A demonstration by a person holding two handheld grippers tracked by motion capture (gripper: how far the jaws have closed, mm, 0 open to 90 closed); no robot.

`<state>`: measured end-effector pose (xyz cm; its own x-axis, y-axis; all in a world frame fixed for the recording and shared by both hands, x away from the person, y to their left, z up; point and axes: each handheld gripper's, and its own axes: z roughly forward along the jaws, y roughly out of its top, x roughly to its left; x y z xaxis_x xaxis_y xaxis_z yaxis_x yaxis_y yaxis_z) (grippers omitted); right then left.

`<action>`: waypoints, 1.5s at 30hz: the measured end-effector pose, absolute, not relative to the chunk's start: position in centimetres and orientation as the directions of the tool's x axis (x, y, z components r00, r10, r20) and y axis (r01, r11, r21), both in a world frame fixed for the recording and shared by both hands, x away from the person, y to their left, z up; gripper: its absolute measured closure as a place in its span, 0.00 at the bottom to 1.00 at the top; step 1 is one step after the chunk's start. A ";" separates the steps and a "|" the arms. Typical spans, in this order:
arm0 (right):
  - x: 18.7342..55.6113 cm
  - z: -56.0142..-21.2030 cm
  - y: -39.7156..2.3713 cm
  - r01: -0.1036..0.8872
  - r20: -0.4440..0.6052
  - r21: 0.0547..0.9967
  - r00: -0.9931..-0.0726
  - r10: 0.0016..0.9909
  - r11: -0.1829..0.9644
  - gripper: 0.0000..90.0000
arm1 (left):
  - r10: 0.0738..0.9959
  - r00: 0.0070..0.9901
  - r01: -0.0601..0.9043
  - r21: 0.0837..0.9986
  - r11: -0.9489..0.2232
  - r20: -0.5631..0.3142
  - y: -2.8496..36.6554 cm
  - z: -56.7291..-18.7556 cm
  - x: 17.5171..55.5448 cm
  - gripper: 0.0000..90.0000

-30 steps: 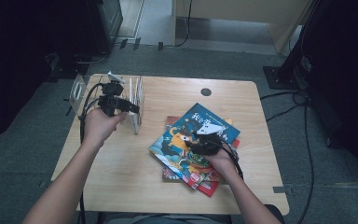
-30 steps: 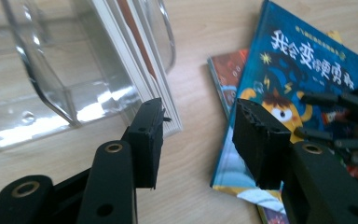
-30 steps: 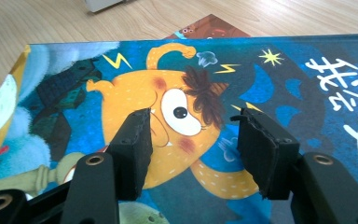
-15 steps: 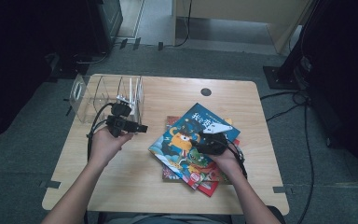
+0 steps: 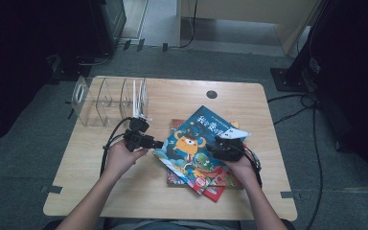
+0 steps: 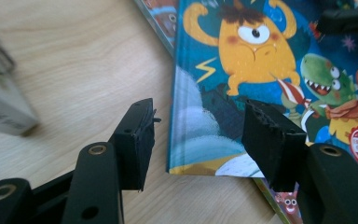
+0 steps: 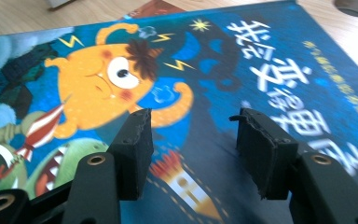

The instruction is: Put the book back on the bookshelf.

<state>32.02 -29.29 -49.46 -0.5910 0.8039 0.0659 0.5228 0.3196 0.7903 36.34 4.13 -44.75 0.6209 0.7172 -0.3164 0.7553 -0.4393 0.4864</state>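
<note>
Wooden tabletop (image 5: 182, 191), rounded corners, round cable hole (image 5: 212, 94) near far edge.
Clear acrylic divider rack (image 5: 106, 101) standing at far-left of tabletop, several upright slots, a few thin sheets in the rightmost slots.
Stack of picture books right of centre, fanned and skewed. Top one: blue book (image 5: 196, 143) with orange monster and green dinosaur on cover, white title characters, lying flat and rotated diagonally. Red-edged book (image 5: 213, 191) poking out beneath at near side.
Left hand (image 5: 120, 158) holding left claw (image 5: 159, 143) just off the blue book's left edge, low over the wood. In left gripper view: jaws wide apart, nothing between pads, straddling the near-left corner of the blue book (image 6: 261, 70); one jaw over bare wood, the other over the cover. Contact with cover: cannot tell.
Right hand (image 5: 242, 165) holding right claw (image 5: 215, 146) over the right part of the stack. In right gripper view: jaws wide apart, empty, hanging just above the cover (image 7: 205, 70) between monster and title.
</note>
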 end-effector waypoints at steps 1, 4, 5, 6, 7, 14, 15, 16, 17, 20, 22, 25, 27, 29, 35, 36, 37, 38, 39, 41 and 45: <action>31.9 -49.5 -29.6 0.527 0.070 0.790 -0.585 0.808 0.313 0.51 | 0.713 0.626 0.754 0.480 -0.449 -0.316 4.0 -45.0 36.4 0.49; 31.5 -49.5 -30.6 0.541 0.081 0.788 -0.563 0.823 0.292 0.51 | 0.702 0.639 0.744 0.483 -0.462 -0.314 3.4 -45.6 36.5 0.49; 31.4 -49.5 -30.9 0.549 0.088 0.785 -0.556 0.827 0.286 0.51 | 0.700 0.639 0.744 0.486 -0.458 -0.320 3.4 -45.7 36.5 0.49; 31.3 -49.6 -31.1 0.549 0.086 0.787 -0.550 0.830 0.282 0.52 | 0.693 0.642 0.744 0.486 -0.459 -0.327 3.3 -45.8 36.6 0.49; 31.2 -49.6 -31.4 0.554 0.086 0.784 -0.543 0.835 0.280 0.52 | 0.690 0.643 0.744 0.486 -0.459 -0.333 3.2 -46.0 36.7 0.49; 30.3 -49.7 -33.4 0.576 0.099 0.782 -0.492 0.865 0.238 0.53 | 0.673 0.660 0.733 0.484 -0.479 -0.334 2.6 -47.0 37.0 0.48; 30.1 -49.8 -33.7 0.577 0.099 0.783 -0.486 0.869 0.234 0.54 | 0.671 0.663 0.731 0.483 -0.482 -0.333 2.6 -47.1 37.0 0.48; 30.0 -49.8 -34.0 0.576 0.099 0.785 -0.481 0.871 0.229 0.54 | 0.670 0.663 0.731 0.483 -0.483 -0.334 2.5 -47.2 37.1 0.48; 29.9 -49.8 -34.3 0.583 0.105 0.782 -0.471 0.876 0.220 0.54 | 0.666 0.665 0.730 0.483 -0.483 -0.338 2.6 -47.4 37.2 0.48; 29.4 -49.8 -35.1 0.584 0.103 0.784 -0.455 0.885 0.209 0.57 | 0.660 0.665 0.733 0.477 -0.486 -0.349 2.6 -47.7 37.4 0.48; 29.1 -49.8 -35.6 0.589 0.110 0.783 -0.446 0.888 0.198 0.60 | 0.660 0.667 0.731 0.476 -0.490 -0.346 2.5 -47.9 37.4 0.48; 28.9 -49.9 -36.3 0.606 0.121 0.772 -0.436 0.892 0.191 0.66 | 0.663 0.668 0.729 0.477 -0.491 -0.338 2.3 -48.0 37.3 0.48; 28.7 -49.8 -36.6 0.615 0.139 0.768 -0.432 0.891 0.178 0.74 | 0.667 0.669 0.727 0.479 -0.493 -0.328 2.3 -48.0 37.3 0.50; 28.6 -49.9 -36.7 0.628 0.140 0.755 -0.438 0.888 0.191 0.81 | 0.670 0.666 0.727 0.486 -0.486 -0.327 2.4 -48.0 37.2 0.52; 28.7 -50.0 -36.6 0.640 0.144 0.737 -0.460 0.876 0.215 0.89 | 0.674 0.651 0.741 0.488 -0.462 -0.350 2.8 -48.2 37.1 0.56; 28.7 -50.0 -36.6 0.643 0.148 0.736 -0.461 0.875 0.214 0.90 | 0.676 0.648 0.742 0.489 -0.458 -0.351 2.8 -48.3 37.1 0.56; 28.7 -50.0 -36.6 0.645 0.152 0.734 -0.461 0.874 0.212 0.91 | 0.676 0.648 0.743 0.484 -0.462 -0.350 2.8 -48.2 37.0 0.57; 28.8 -50.0 -36.6 0.648 0.156 0.733 -0.459 0.875 0.209 0.91 | 0.675 0.650 0.742 0.484 -0.464 -0.350 2.8 -48.3 36.9 0.57; 28.8 -50.0 -36.6 0.647 0.158 0.733 -0.460 0.874 0.208 0.92 | 0.674 0.651 0.741 0.482 -0.467 -0.349 2.8 -48.2 36.8 0.57; 28.9 -50.0 -36.6 0.649 0.162 0.733 -0.458 0.874 0.204 0.93 | 0.674 0.648 0.744 0.482 -0.462 -0.354 2.9 -48.2 36.7 0.57; 29.2 -50.1 -36.5 0.653 0.165 0.732 -0.447 0.879 0.195 0.94 | 0.675 0.643 0.751 0.475 -0.459 -0.363 3.1 -48.2 36.5 0.59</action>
<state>29.20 -36.46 -50.05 -0.4468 0.8793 0.1650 0.6533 0.1947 0.7316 36.46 3.08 -48.23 0.6427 0.6746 -0.3632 0.7505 -0.4591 0.4754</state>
